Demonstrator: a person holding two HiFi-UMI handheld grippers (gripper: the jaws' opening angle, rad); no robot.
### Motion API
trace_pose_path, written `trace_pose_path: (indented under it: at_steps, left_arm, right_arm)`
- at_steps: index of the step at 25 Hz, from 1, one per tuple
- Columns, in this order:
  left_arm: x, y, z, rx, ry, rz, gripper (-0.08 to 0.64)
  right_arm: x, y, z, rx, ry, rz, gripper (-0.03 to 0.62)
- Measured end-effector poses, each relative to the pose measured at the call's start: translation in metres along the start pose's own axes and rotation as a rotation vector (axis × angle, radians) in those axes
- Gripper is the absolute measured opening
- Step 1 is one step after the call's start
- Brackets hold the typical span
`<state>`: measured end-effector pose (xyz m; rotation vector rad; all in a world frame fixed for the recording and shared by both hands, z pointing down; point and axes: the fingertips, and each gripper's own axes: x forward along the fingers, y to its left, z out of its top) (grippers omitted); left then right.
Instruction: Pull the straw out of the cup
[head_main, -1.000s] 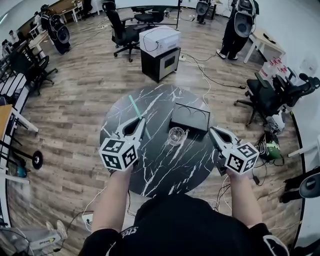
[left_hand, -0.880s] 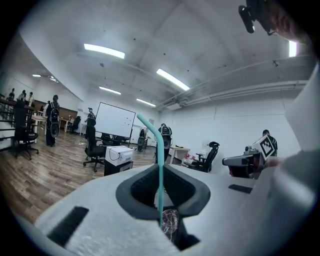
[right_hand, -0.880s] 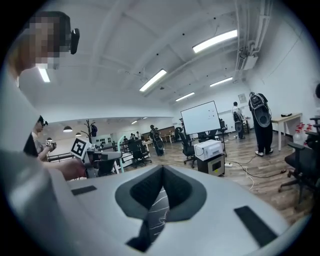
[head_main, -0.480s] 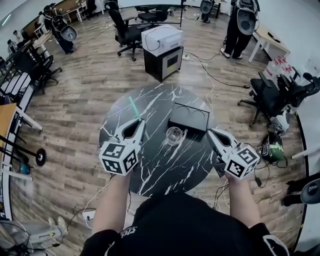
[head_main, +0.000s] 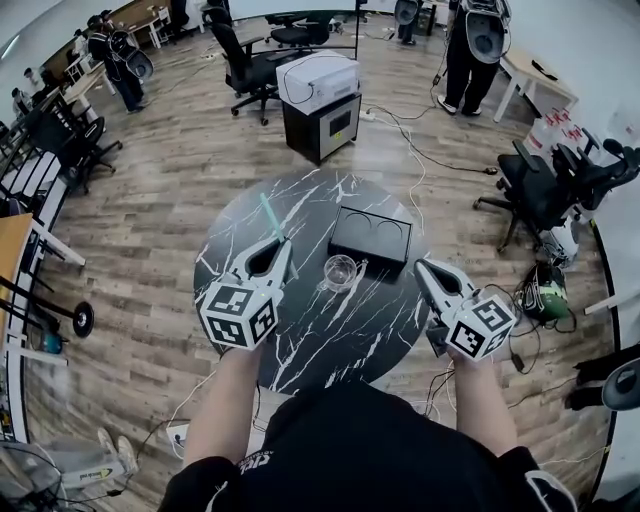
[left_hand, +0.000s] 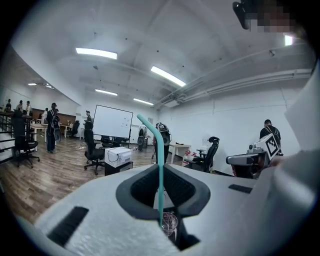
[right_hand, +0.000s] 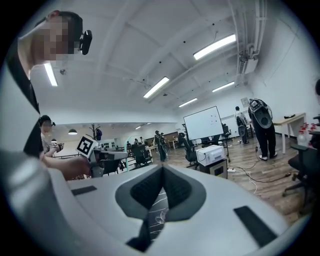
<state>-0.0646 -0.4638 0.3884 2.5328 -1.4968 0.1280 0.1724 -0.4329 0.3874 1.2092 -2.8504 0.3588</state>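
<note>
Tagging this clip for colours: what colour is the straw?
The straw is teal, clearest in the left gripper view.

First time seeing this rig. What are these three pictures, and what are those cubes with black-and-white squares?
No robot: a person holds a two-jaw gripper in each hand; the marked cubes belong to them. One camera on the person's head looks down; the other two ride on the grippers. The round marble table carries a clear cup and a black tray with two hollows. The left gripper is shut on a teal straw, clear of the cup; the right gripper is shut, empty.
</note>
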Motion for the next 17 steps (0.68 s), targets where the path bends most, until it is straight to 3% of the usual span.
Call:
trace_pose_path:
  at_steps: [10, 17]
  left_arm:
    - [0.004, 0.001, -0.001, 0.000, 0.007, 0.005, 0.032]
    - [0.009, 0.000, 0.002, 0.044, 0.010, 0.002, 0.032]
  right_arm:
    - [0.004, -0.002, 0.007, -0.023, -0.006, -0.001, 0.003]
    - [0.017, 0.001, 0.016, -0.039, -0.026, 0.012, 0.003]
